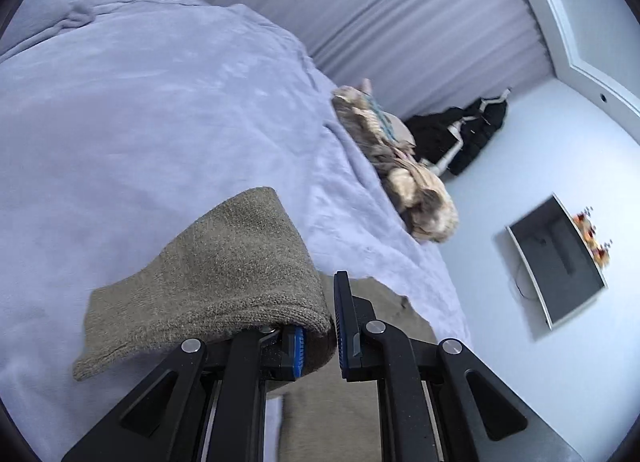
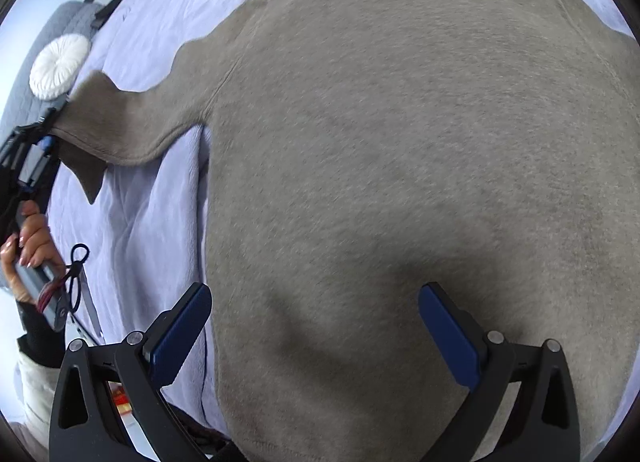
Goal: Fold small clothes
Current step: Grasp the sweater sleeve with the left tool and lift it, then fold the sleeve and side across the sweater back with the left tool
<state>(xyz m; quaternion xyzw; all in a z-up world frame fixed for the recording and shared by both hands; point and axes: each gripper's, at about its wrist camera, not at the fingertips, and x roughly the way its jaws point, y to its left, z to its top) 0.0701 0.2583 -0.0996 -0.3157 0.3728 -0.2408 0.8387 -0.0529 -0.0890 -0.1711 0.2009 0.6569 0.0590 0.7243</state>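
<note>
A taupe knit sweater (image 2: 400,181) lies spread on the lilac bed cover (image 2: 152,229). One sleeve (image 2: 132,125) stretches out to the left, lifted at its end. My left gripper (image 1: 320,318) is shut on that sleeve's cuff (image 1: 224,278), which drapes over the left finger and hides its tip. In the right wrist view the left gripper (image 2: 44,141) shows at the far left edge with the cuff pinched, a person's hand (image 2: 32,238) on its handle. My right gripper (image 2: 316,302) hangs open just above the sweater's body, its blue pads (image 2: 448,334) wide apart with nothing between them.
A heap of beige clothes (image 1: 400,169) sits at the bed's edge. On the white floor lie a black garment (image 1: 460,137) and a dark open box (image 1: 560,258). A white round cushion (image 2: 60,65) rests by the grey headboard (image 2: 36,61). Pleated curtain (image 1: 400,21) behind.
</note>
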